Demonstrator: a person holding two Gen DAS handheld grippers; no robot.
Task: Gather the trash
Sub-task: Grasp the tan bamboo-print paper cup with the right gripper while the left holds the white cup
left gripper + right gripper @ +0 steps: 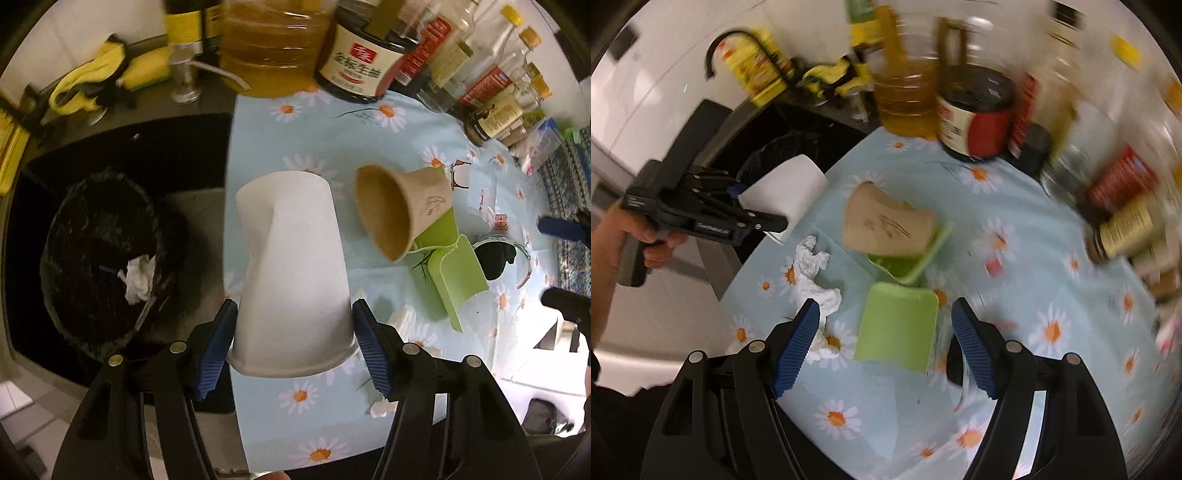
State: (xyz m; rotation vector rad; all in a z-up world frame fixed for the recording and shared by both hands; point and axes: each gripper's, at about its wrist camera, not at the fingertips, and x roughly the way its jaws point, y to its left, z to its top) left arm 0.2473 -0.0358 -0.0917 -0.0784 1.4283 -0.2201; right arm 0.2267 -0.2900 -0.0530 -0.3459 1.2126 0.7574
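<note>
My left gripper [293, 343] is shut on a crushed white paper cup [291, 273], held at the table's left edge beside the black-lined trash bin [99, 258], which holds a crumpled tissue [138, 278]. The cup and left gripper also show in the right wrist view [783, 194]. A brown paper cup [402, 210] lies on its side on a green carton [454, 273]. My right gripper [886, 347] is open and empty, low over the green carton [897, 325], with crumpled tissue [812, 273] to its left and the brown cup [886, 225] beyond.
The table has a blue daisy-print cloth [369, 129]. Oil and sauce bottles [354, 62] crowd its far edge, with more bottles and jars [1123, 221] along the right. A dark sink area [129, 147] lies left of the table.
</note>
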